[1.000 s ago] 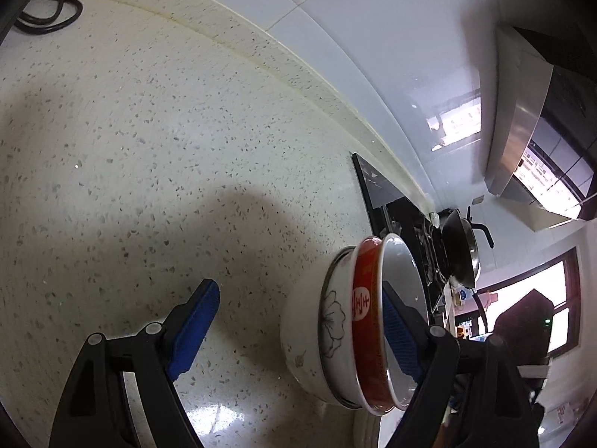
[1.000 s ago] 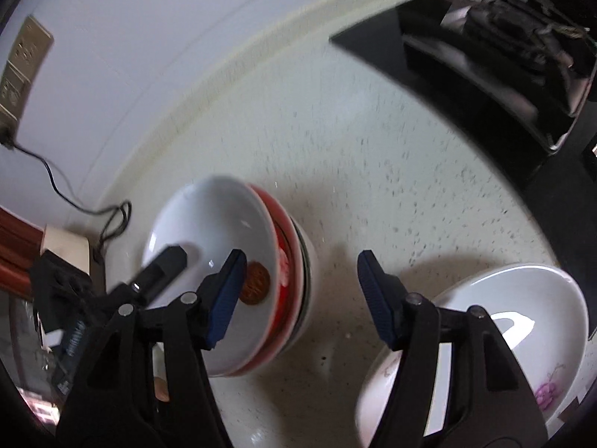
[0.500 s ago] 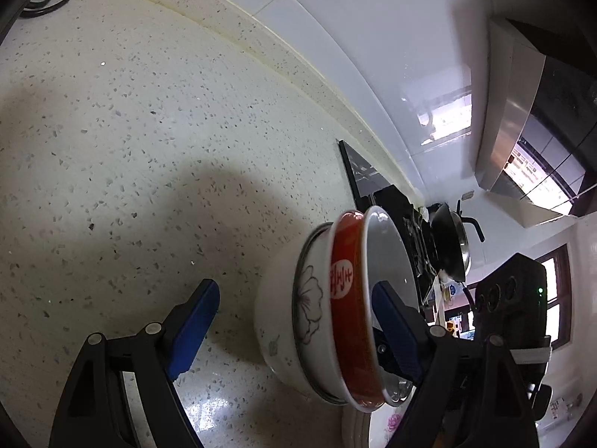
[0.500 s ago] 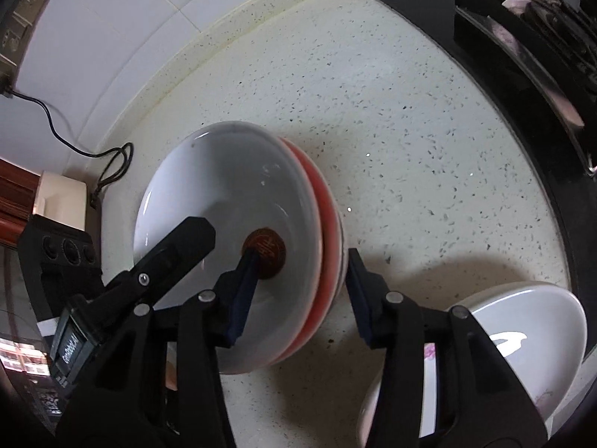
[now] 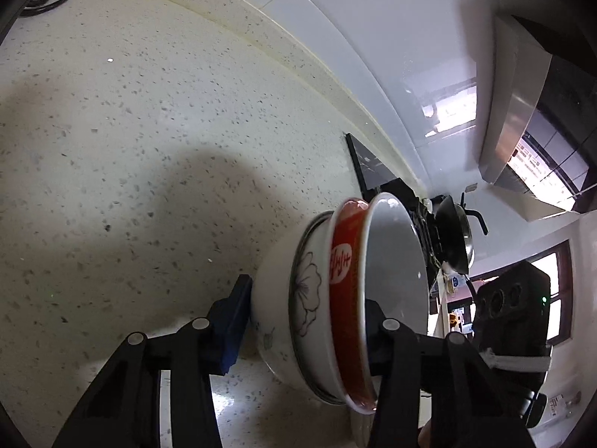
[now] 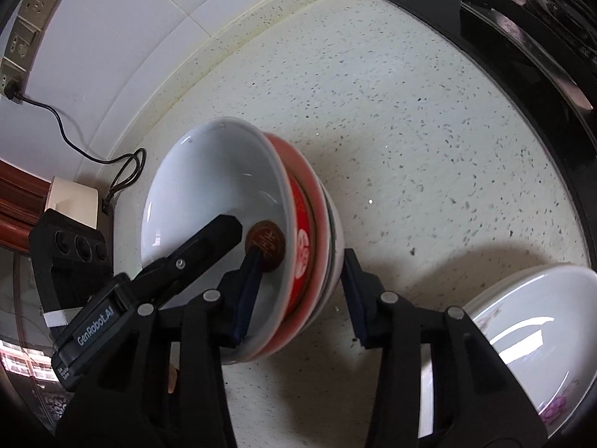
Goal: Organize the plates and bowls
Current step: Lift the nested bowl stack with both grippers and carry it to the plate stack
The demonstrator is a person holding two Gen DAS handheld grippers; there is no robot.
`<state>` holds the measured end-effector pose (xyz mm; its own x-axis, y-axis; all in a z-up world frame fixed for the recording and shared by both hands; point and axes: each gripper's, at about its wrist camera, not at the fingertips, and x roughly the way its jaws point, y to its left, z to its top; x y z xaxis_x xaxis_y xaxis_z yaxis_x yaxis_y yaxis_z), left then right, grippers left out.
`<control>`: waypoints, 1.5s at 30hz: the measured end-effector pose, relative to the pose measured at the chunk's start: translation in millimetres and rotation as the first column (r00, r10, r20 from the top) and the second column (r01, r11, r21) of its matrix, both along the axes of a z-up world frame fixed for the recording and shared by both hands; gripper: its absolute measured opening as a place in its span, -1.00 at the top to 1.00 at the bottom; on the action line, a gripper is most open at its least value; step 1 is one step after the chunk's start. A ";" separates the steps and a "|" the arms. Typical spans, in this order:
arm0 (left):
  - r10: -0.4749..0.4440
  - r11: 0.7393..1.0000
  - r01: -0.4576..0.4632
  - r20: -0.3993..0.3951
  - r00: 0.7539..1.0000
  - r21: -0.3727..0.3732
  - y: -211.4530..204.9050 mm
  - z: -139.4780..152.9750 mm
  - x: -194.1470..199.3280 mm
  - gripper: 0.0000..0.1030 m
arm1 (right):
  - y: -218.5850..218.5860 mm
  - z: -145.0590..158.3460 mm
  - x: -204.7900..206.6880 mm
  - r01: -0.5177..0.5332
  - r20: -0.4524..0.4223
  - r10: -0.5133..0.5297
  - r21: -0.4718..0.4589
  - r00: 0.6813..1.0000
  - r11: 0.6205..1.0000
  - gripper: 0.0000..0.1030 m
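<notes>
**Stack of nested bowls clamped from two sides on the counter**

A stack of nested bowls (image 5: 335,298) is seen on the speckled countertop (image 5: 130,149), close to the black stove top (image 6: 522,56). In the left wrist view the stack is shown from the side: a white outer bowl with a drawn flower (image 5: 306,295), a red bowl (image 5: 345,261) inside it, and a white bowl (image 5: 395,261) innermost. The left gripper (image 5: 306,321) has just been closing, and its jaws are now set on the stack, one blue pad against the outer wall and the other finger inside the top bowl. Only this view shows a dark pan (image 5: 453,239) on the stove and the range hood (image 5: 511,119).

In the right wrist view the stack is seen from above, and a brown round mark (image 6: 266,244) at the bottom of the top bowl is revealed. The right gripper (image 6: 298,283) has also just been closing; its jaws straddle the rims, one pad inside, one outside, and appear pressed on them. Also shown only here are a separate white bowl with a purple pattern (image 6: 533,339), well apart at lower right, a wall socket (image 6: 26,26) and a black cable (image 6: 93,156).
</notes>
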<state>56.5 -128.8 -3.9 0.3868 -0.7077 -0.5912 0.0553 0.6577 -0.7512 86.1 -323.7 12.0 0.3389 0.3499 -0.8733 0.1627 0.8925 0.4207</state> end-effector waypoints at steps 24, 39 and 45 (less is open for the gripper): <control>0.011 0.999 -0.016 0.106 0.994 0.040 0.9 37.2 -24.6 0.15 | -4.6 45.4 -48.5 0.018 0.086 -0.015 -0.039 0.996 0.999 0.10; -0.113 0.992 0.105 0.132 0.985 0.065 -87.9 63.9 -70.1 0.04 | -62.2 79.6 -137.0 0.152 0.108 -0.146 -0.050 0.983 0.987 0.10; -0.168 0.984 0.159 0.116 0.979 0.082 -123.6 65.1 -83.7 0.03 | -86.9 83.0 -165.5 0.193 0.108 -0.187 -0.047 0.976 0.980 0.10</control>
<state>-27.1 -252.4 61.3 0.3419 -0.7250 -0.5979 0.2552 0.6839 -0.6834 -79.4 -410.6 95.0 0.4831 0.2207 -0.8473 0.2907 0.8724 0.3929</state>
